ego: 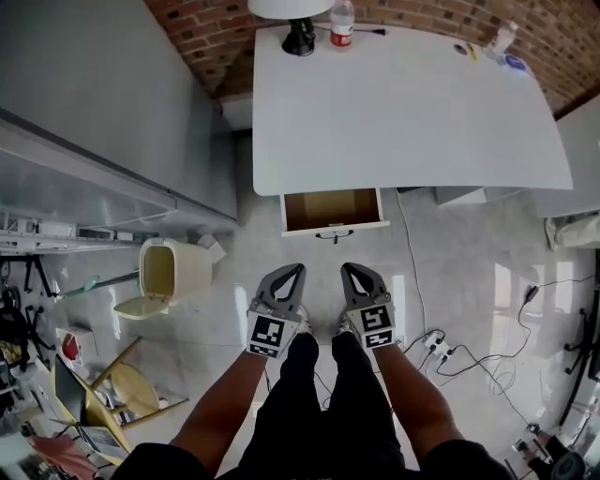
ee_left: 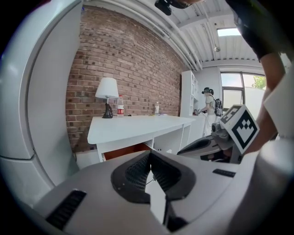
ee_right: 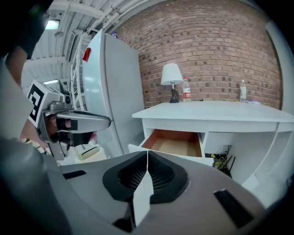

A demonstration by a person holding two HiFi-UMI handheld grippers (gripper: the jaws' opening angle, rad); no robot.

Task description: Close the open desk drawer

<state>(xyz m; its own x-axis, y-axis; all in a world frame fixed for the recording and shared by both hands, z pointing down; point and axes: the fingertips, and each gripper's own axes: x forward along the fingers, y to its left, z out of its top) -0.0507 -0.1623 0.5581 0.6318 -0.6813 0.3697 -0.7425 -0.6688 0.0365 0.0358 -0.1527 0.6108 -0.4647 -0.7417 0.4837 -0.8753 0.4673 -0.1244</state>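
The white desk (ego: 403, 103) stands ahead of me, its drawer (ego: 333, 210) pulled out and showing a bare wooden inside. The drawer's white front (ego: 336, 228) carries a small dark handle. My left gripper (ego: 297, 270) and right gripper (ego: 348, 268) hover side by side above the floor, a short way short of the drawer front, touching nothing. Both are shut and hold nothing. In the right gripper view the open drawer (ee_right: 173, 142) lies just beyond the shut right gripper (ee_right: 147, 153). In the left gripper view only an orange sliver of the drawer (ee_left: 123, 150) shows past the left gripper (ee_left: 149, 156).
A beige bin (ego: 171, 271) with its lid flipped open stands on the floor left of the drawer. A lamp (ego: 298, 26) and a bottle (ego: 342, 22) sit at the desk's far edge. A power strip with cables (ego: 437, 348) lies at the right. A person (ee_left: 209, 103) stands far off.
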